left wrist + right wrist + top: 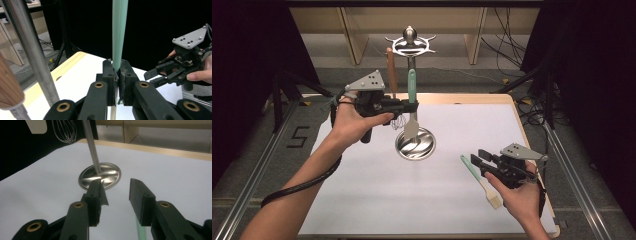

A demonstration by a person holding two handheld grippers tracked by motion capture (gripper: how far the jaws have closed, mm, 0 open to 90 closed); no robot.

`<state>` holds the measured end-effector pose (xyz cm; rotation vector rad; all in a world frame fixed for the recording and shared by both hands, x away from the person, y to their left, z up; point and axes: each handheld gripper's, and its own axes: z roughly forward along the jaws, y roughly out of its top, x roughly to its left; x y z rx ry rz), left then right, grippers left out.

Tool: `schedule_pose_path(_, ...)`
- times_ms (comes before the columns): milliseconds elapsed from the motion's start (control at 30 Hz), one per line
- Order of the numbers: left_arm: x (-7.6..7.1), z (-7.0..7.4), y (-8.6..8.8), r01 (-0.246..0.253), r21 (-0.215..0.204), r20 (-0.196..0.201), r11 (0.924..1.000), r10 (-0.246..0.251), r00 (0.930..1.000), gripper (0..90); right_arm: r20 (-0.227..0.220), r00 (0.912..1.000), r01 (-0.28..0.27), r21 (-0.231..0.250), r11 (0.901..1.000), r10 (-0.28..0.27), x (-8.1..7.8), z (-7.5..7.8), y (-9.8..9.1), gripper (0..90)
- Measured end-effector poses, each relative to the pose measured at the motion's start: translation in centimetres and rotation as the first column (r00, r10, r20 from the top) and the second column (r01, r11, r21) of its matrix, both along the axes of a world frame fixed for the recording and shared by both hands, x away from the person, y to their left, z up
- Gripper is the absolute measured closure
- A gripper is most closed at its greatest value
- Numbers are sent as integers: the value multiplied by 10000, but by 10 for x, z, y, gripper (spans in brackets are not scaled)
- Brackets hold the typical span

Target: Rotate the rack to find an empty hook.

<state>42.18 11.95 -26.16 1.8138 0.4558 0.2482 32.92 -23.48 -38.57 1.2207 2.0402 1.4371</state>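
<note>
My left gripper (412, 106) is shut on the mint-green handle of a spatula (411, 85), which it holds upright beside the pole of a metal utensil stand (410, 45). The pale blade (411, 127) hangs above the stand's round base (415, 144). In the left gripper view the jaws (116, 72) pinch the green handle (119, 32). My right gripper (477, 161) stands open low at the right, just over a second green-handled utensil (479, 180) lying on the table. Its jaws (116, 187) have nothing between them.
A whisk with a wooden handle (391, 70) hangs from the stand, wires (398, 121) near the base. The white mat (362, 190) covers a wood-edged table (472, 97). The stand's pole (90, 142) rises ahead of the right gripper. Dark stands and cables surround the table.
</note>
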Motion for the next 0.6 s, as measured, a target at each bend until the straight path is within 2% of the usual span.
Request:
schedule_pose_path(67,1,1,0,-41,-12,-33,10000,41,10000,844,-241,9997,78,189,9998,-73,-2,1,1,627)
schedule_pose_path(133,3,3,0,-57,-35,-43,10000,57,10000,844,-57,10000,-23,129,9999,24,-1,1,0,627)
schedule_pose_path(267,5,7,0,-52,-22,-45,10000,52,10000,844,-217,9998,43,160,9999,-40,-2,0,2,626)
schedule_pose_path(300,11,9,1,69,185,315,9998,-75,9995,844,-127,9999,64,-32,10000,-64,-1,0,2,626)
schedule_pose_path(333,11,9,1,69,185,315,9998,-75,9995,844,-170,9998,34,53,10000,-33,-2,1,2,626)
schedule_pose_path(367,15,10,2,198,391,754,9990,-227,9969,844,56,10000,-63,-149,9999,64,0,1,1,626)
schedule_pose_path(433,17,11,3,159,357,703,9992,-184,9974,844,-7,10000,-43,-102,9999,43,-1,2,1,626)
schedule_pose_path(467,19,12,4,143,397,734,9991,-172,9972,844,-41,10000,-91,67,9999,91,-1,1,2,625)
schedule_pose_path(533,20,11,4,65,331,578,9994,-84,9983,844,-78,9999,-82,10,10000,82,-1,2,1,625)
schedule_pose_path(567,22,12,4,119,430,710,9990,-149,9974,844,-405,9991,114,139,9998,-108,-4,2,2,625)
schedule_pose_path(600,22,11,4,109,397,657,9992,-135,9977,844,-265,9996,77,90,9999,-75,-3,2,2,625)
